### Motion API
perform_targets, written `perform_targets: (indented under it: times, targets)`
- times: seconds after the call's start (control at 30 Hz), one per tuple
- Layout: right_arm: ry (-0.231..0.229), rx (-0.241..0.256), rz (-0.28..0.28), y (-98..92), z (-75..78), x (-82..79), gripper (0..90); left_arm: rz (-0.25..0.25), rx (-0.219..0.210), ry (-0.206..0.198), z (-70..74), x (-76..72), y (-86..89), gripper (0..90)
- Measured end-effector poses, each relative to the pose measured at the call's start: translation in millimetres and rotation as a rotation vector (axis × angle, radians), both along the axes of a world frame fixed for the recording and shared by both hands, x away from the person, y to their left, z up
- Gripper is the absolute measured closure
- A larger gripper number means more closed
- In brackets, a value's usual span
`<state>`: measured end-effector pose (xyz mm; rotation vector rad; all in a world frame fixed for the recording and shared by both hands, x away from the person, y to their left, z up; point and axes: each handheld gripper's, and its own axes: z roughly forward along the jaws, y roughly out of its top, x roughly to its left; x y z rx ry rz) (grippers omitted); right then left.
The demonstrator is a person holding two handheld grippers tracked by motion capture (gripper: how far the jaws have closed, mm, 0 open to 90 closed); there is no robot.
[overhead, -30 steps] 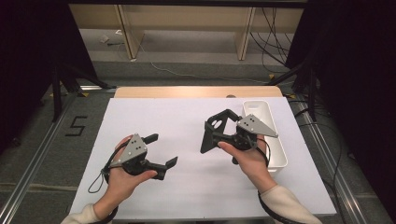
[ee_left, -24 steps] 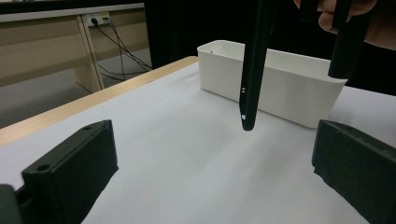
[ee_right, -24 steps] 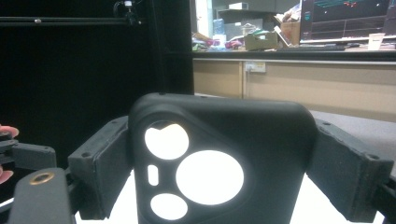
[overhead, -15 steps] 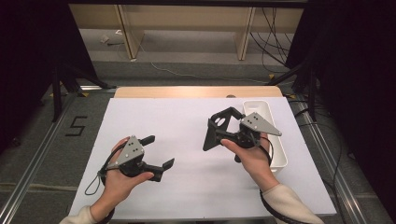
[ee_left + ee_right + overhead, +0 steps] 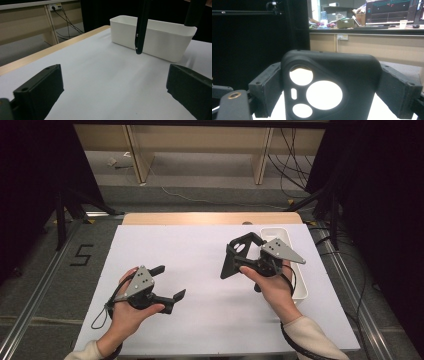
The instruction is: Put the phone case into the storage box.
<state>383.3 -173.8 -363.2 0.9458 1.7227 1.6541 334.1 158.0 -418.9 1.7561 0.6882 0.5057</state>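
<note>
The black phone case [image 5: 241, 256], clamped between the jaws of the right gripper [image 5: 243, 261], has been lifted slightly from beside the white bin [image 5: 300, 292], suggesting carrying is underway. The left gripper [image 5: 169, 282] is held open, empty, low over the table [image 5: 200, 250].

tools [image 5: 170, 282] black | plates grey, triangular, screwed | cables black | sleeves cream
</note>
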Motion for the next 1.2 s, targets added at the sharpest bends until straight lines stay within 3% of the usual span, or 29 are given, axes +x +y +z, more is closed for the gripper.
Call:
perform_targets:
  times: [1.2]
  targets:
    - [-0.031, 0.011, -0.088, -25.6, 16.9, 5.2, 15.0, 0.02, -0.012, -0.004, -1.1, 0.9, 1.9, 0.5]
